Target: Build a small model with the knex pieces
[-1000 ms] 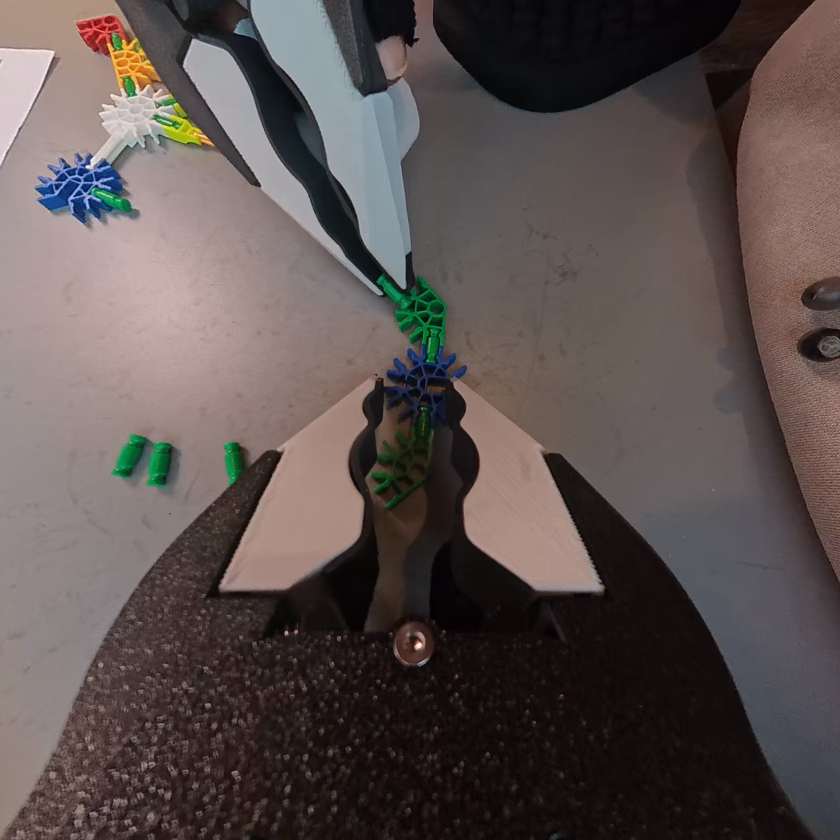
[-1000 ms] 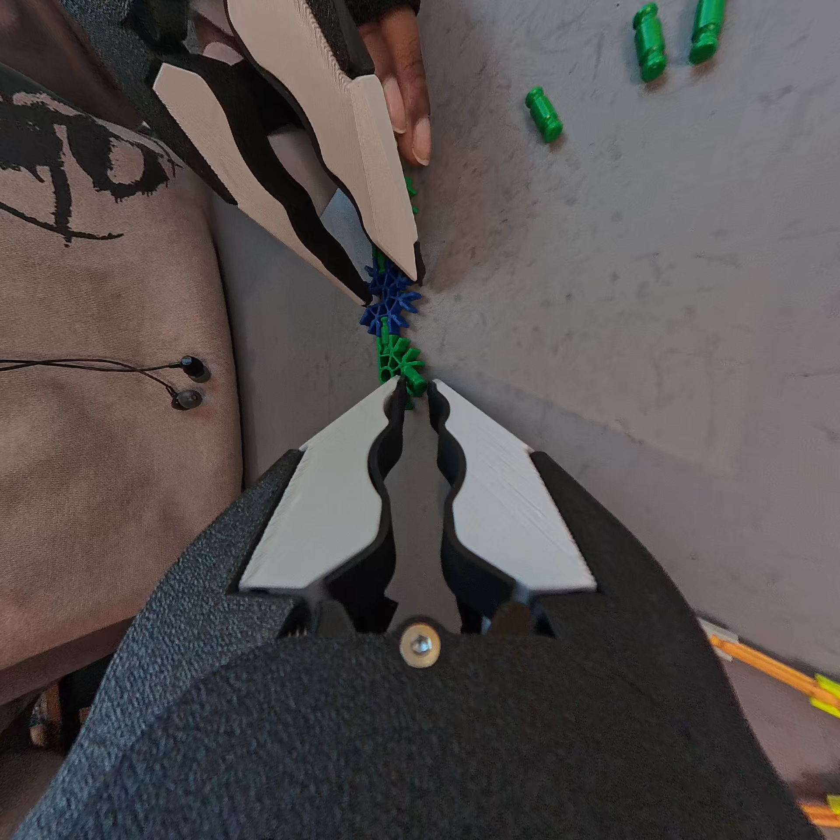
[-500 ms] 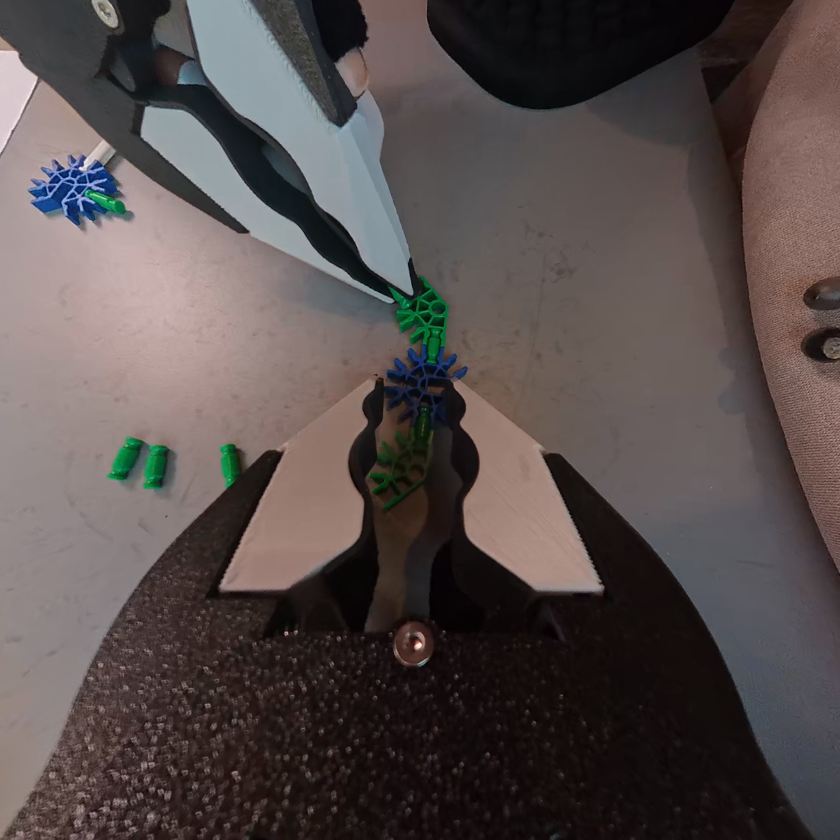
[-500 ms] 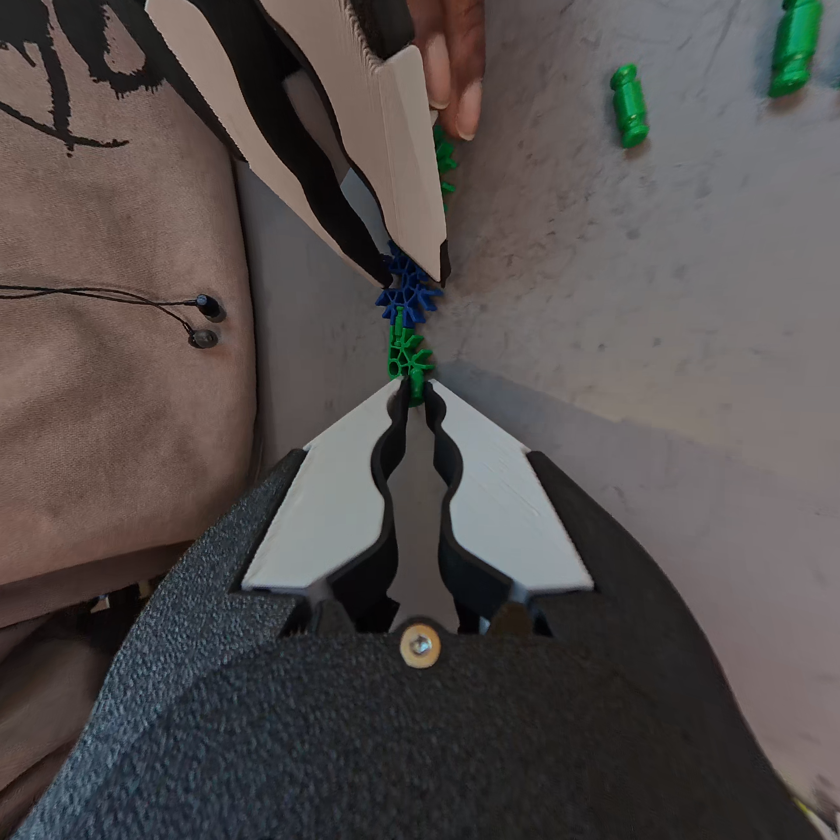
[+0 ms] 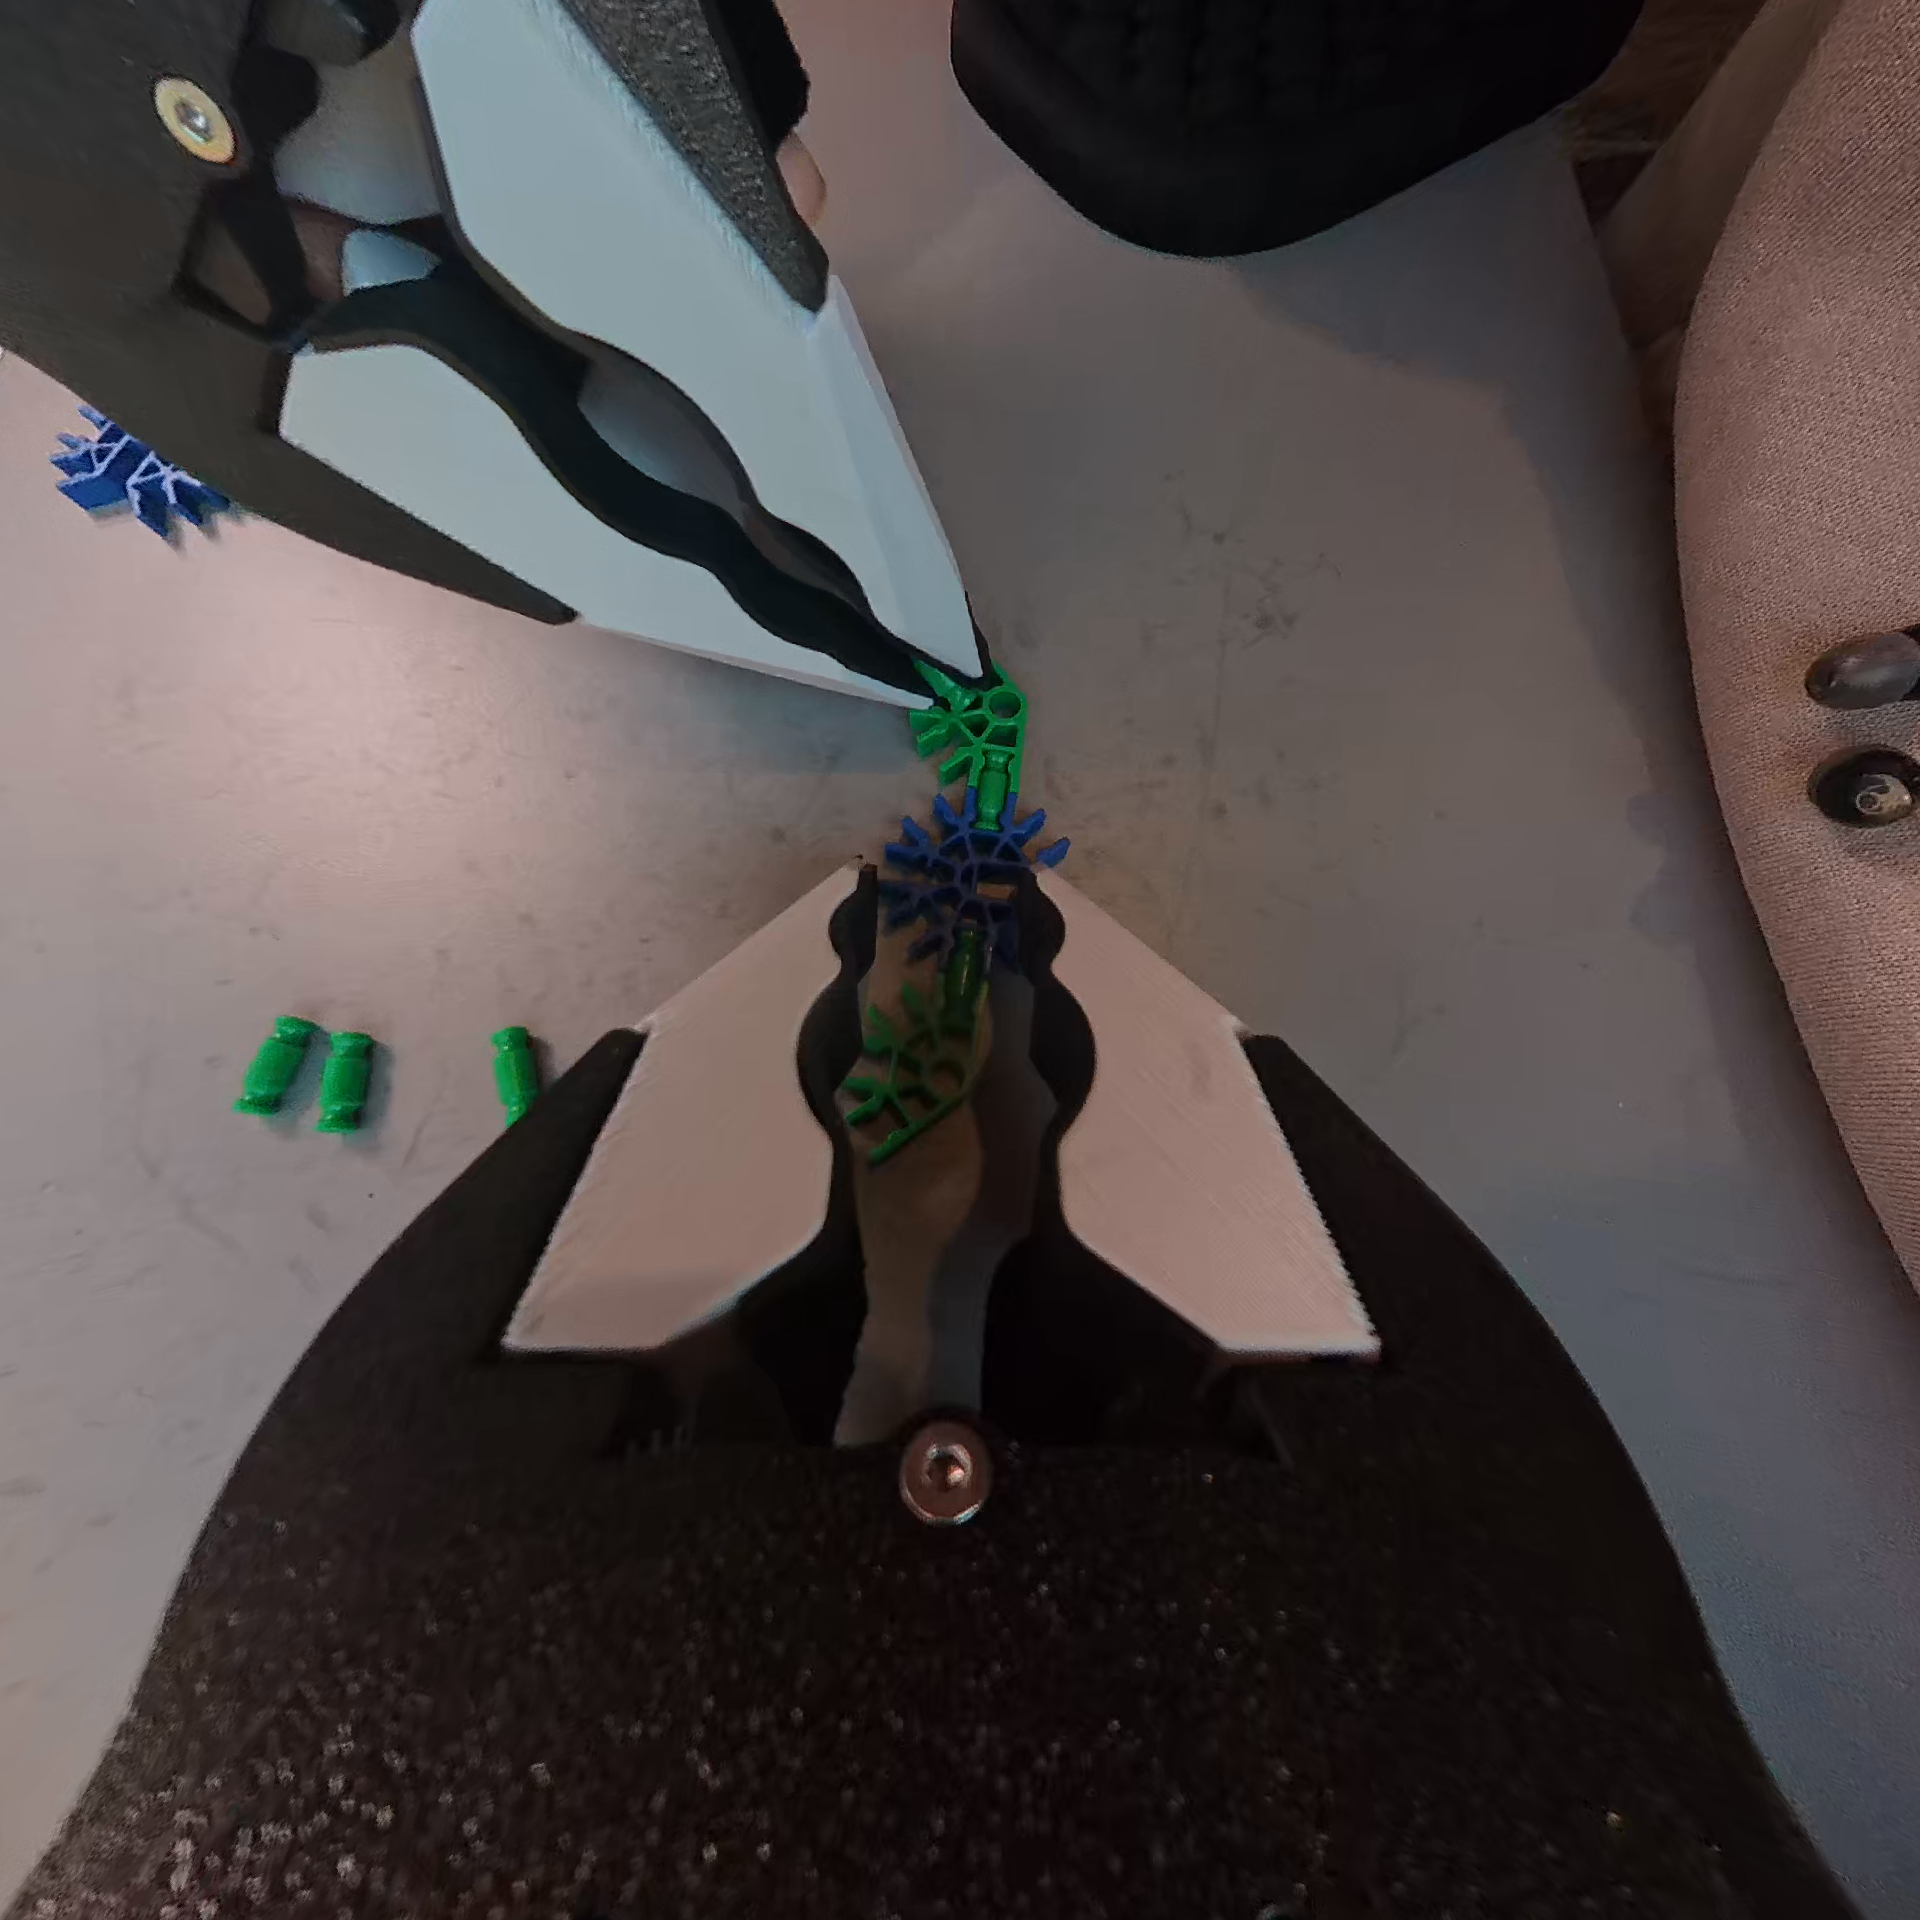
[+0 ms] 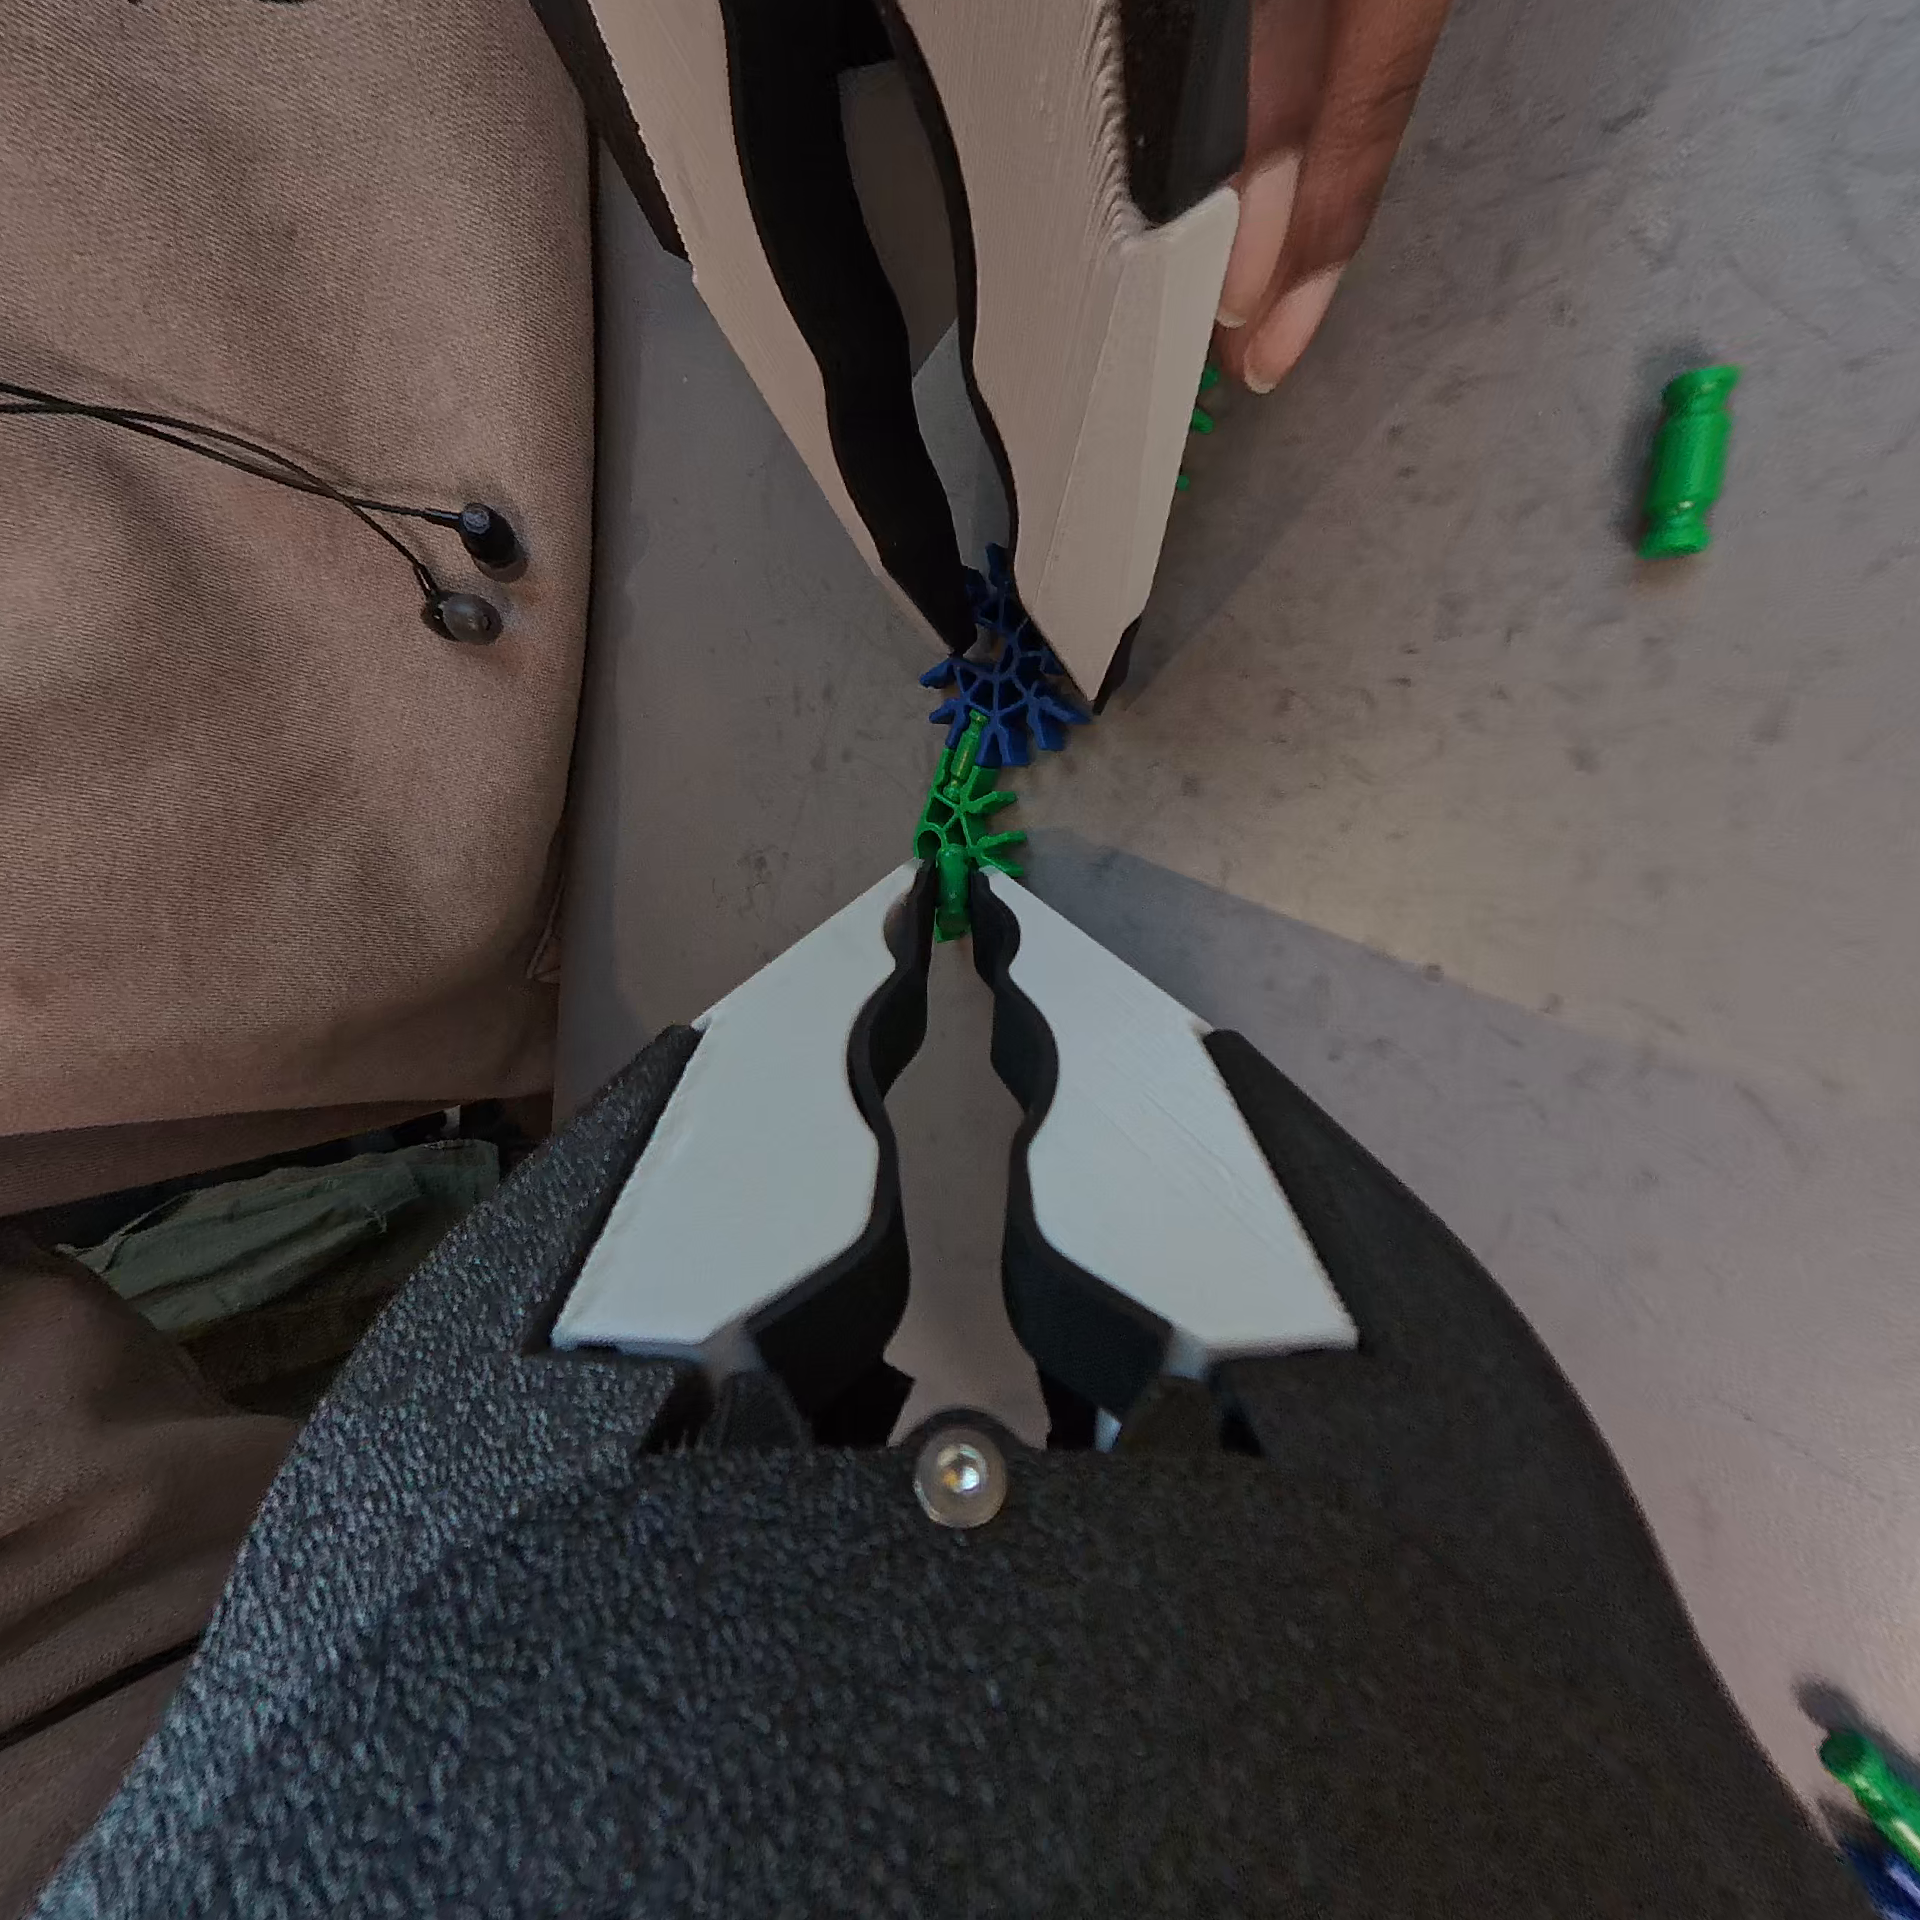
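A small chain of toy connectors hangs between my two grippers above the grey table (image 5: 1299, 623). My left gripper (image 5: 945, 873) is shut on the blue snowflake connector (image 5: 966, 862). A green connector (image 5: 914, 1070) joined to it sits back between the left fingers. My right gripper (image 6: 951, 878) is shut on a short green rod (image 6: 951, 894) plugged into the other green connector (image 6: 961, 816), which joins the blue connector (image 6: 1003, 691). The right gripper (image 5: 940, 681) enters the left wrist view from the upper left. The left gripper (image 6: 1018, 660) enters the right wrist view from the top.
Three loose green rods (image 5: 346, 1081) lie on the table to the left, and one shows in the right wrist view (image 6: 1683, 462). Another blue connector (image 5: 130, 483) lies far left. A person's beige garment (image 5: 1818, 935) with earbuds (image 6: 478, 571) borders the table. A black object (image 5: 1299, 104) sits at the back. One gripper's finger ends stand about 4 cm off the other's.
My right gripper has swung lower and closer while staying shut on the green rod. The connector chain and my left gripper have hardly moved. The coloured model at far left is now mostly hidden.
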